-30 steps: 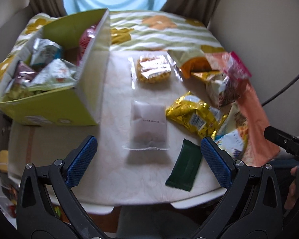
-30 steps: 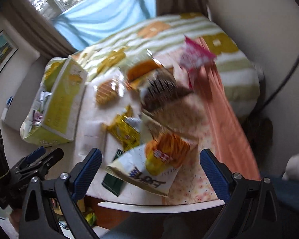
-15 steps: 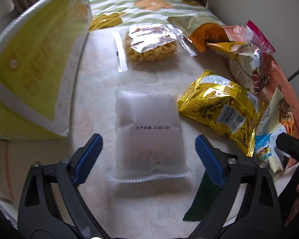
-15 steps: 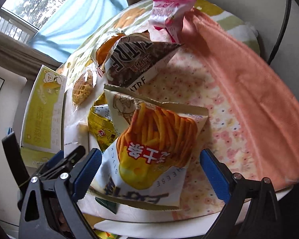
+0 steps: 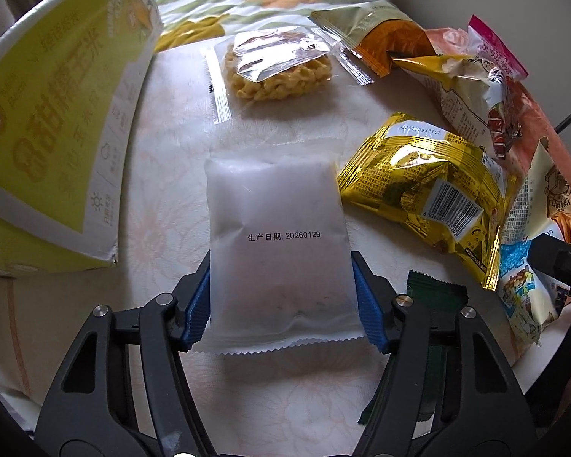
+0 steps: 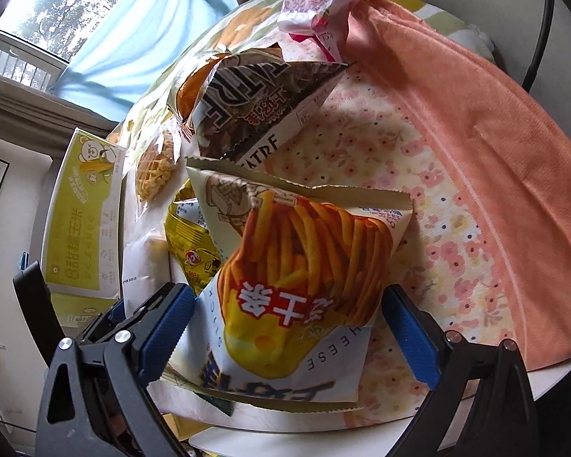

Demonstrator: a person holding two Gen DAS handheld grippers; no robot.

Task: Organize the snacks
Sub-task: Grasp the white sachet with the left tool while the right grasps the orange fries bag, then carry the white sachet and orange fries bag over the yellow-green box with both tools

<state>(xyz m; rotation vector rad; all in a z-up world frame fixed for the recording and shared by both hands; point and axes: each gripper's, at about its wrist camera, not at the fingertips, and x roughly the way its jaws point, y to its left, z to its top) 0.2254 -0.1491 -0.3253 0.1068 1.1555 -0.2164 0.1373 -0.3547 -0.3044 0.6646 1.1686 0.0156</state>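
We've got our left gripper (image 5: 281, 301) down on the pale round tabletop (image 5: 171, 144), its blue pads pressed against both long edges of the frosted white date-stamped snack pouch (image 5: 276, 243), which lies flat between the fingers. Just right of it sits the crinkled gold foil packet (image 5: 422, 182), and the dark green wrapped bar (image 5: 437, 301) peeks out beside our right finger. The tall yellow-green cardboard box (image 5: 57, 114) stands off to the left. Over on the other side, our right gripper (image 6: 285, 323) straddles the cream cheese-stick bag printed with orange fries (image 6: 297, 278), pads closing in on its lower sides, though we cannot tell if they truly clamp it
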